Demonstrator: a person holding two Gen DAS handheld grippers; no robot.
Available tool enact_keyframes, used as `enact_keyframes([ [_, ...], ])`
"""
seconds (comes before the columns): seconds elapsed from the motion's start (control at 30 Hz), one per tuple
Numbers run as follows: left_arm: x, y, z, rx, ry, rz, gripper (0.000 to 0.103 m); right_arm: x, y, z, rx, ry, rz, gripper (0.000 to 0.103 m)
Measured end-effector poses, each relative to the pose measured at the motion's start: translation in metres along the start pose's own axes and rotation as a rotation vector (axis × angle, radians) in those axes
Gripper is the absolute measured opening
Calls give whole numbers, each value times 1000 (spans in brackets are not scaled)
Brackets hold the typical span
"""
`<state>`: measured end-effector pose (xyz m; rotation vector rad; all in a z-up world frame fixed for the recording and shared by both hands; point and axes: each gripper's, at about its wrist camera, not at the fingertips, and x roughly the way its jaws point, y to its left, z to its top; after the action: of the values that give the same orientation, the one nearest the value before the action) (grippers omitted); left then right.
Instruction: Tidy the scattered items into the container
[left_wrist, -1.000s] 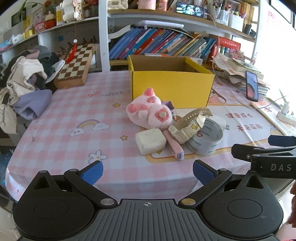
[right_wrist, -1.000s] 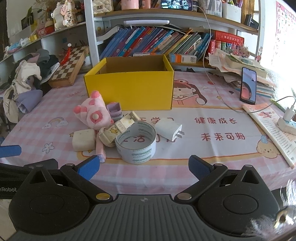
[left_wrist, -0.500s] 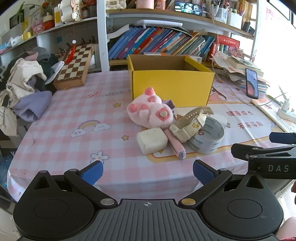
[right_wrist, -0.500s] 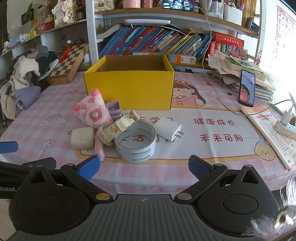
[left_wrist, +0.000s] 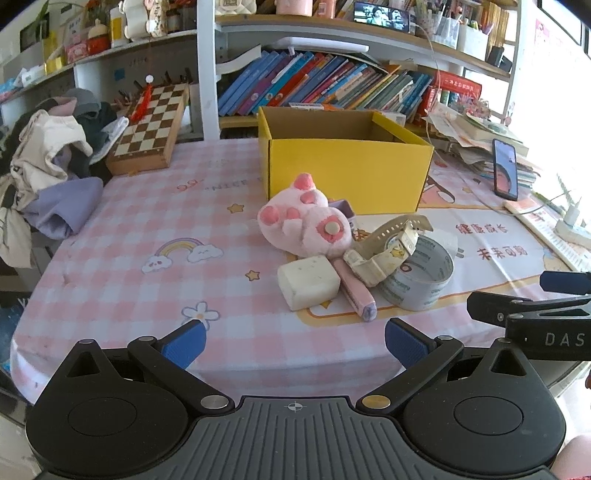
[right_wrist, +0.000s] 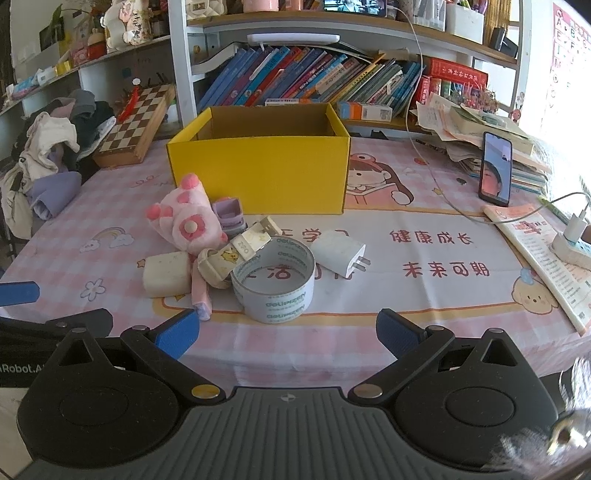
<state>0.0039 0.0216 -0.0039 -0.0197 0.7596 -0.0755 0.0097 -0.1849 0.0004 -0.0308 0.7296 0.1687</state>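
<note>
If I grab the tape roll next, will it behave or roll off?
The tape roll rests flat on its rim, so it probably won't roll unless tipped. The watch strap leans on it, so lifting likely drags or drops that. Its thin wall may flex.

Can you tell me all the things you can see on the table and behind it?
Open cardboard box: one, yellow, mid-table.
Plush pig toy: one, pink, before the box.
Small plastic case: one, purple, beside the pig.
Foam block: one, cream, nearest left.
Slim tube: one, pink, beside the block.
Strap watch: one, cream, leaning on the tape.
Tape roll: one, grey-white, front.
Plug charger: one, white, right of the tape.
Chessboard: one, brown-white, back left.
Phone: one, black, propped right.
Left gripper: jaws open.
Right gripper: jaws open.
</note>
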Motion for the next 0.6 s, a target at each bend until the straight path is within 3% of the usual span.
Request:
enact_keyframes([
  [0.23,8,-1,3,0,-7,-28,98,8,-4,5,9,12,9,101],
  [0.6,39,2,15,-38,26,-13,89,43,-9,21,-14,58,45,93],
])
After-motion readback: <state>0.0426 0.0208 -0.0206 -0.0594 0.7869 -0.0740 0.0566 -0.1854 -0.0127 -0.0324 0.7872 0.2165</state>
